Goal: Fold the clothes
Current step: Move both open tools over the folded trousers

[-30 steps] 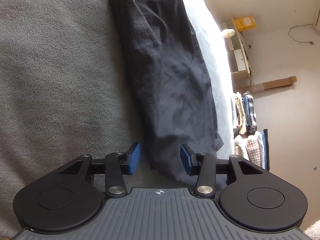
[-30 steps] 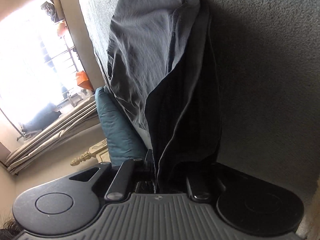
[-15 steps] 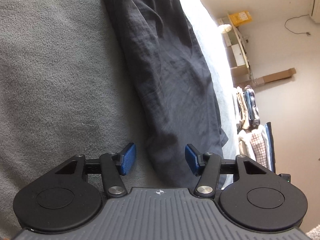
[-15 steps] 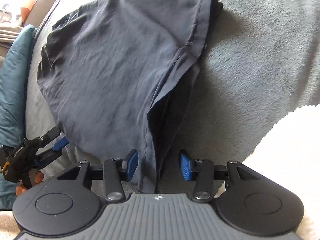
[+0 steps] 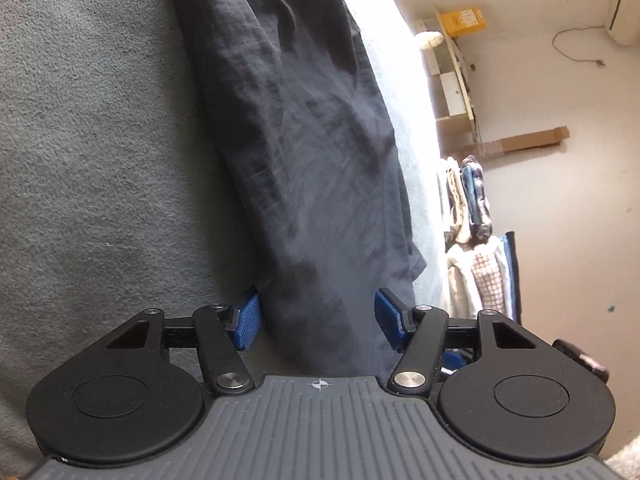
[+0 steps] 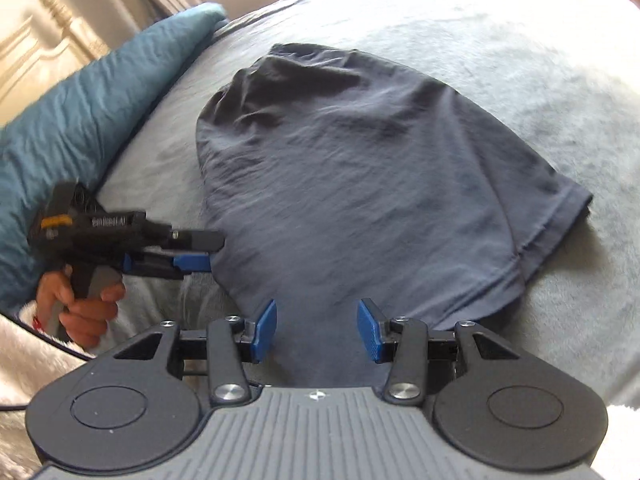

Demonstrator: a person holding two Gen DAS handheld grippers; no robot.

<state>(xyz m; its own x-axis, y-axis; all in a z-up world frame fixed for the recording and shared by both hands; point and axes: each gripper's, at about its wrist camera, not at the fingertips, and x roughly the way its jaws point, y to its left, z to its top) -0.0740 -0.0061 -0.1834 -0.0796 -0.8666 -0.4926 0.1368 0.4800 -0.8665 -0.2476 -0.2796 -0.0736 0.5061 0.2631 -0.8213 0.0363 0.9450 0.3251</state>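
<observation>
Garment [image 6: 360, 184], one, tongs [image 6: 316, 330], two

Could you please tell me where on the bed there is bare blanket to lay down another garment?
Bare grey blanket lies beyond and right of the dark shirt. It is tighter on the left, where the teal pillow and left gripper border a narrow strip.

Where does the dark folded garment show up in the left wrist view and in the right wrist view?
Left wrist: dark garment runs top to bottom, centre.
Right wrist: it fills the middle, hem at right.
Shared landmark: grey blanket under it.
</observation>
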